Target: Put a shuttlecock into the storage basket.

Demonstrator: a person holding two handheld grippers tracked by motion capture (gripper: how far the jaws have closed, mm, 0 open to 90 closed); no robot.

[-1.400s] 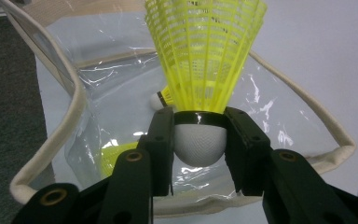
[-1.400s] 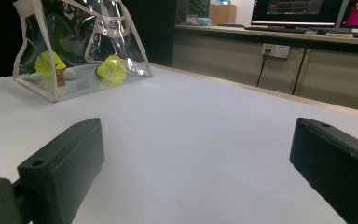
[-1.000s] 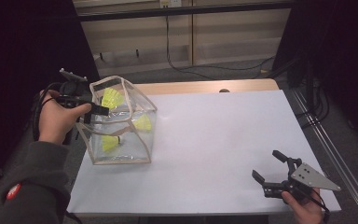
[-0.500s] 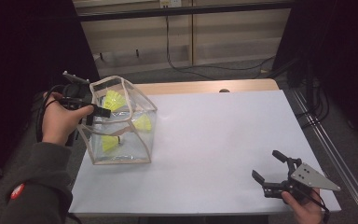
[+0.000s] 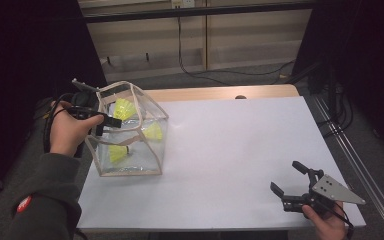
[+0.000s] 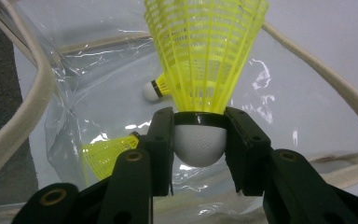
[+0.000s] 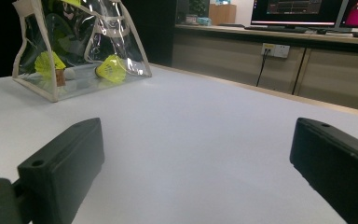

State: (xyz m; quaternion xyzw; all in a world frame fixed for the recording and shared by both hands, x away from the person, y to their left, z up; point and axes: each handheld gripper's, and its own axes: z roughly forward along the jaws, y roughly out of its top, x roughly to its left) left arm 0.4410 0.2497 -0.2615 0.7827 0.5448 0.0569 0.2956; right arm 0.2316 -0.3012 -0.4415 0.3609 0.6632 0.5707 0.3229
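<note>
Shuttlecock (image 6: 204, 60) clamped by cork in left tool (image 6: 199, 135), over open clear pouch (image 5: 130, 131) at left of frame. Likely dropping-in step; next: release. Right tool (image 5: 296, 192) wide open, empty, lower right on desk (image 5: 240, 145).

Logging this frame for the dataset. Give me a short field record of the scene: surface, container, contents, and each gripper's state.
surface: white table
container: clear bag with cream trim, standing at the table's left side
contents: two yellow shuttlecocks lying inside
left gripper: shut on a third shuttlecock's white cork, skirt pointing away, at the bag's mouth
right gripper: open, holding nothing, near the table's front right corner
background: cabinets, cables, monitors
</note>
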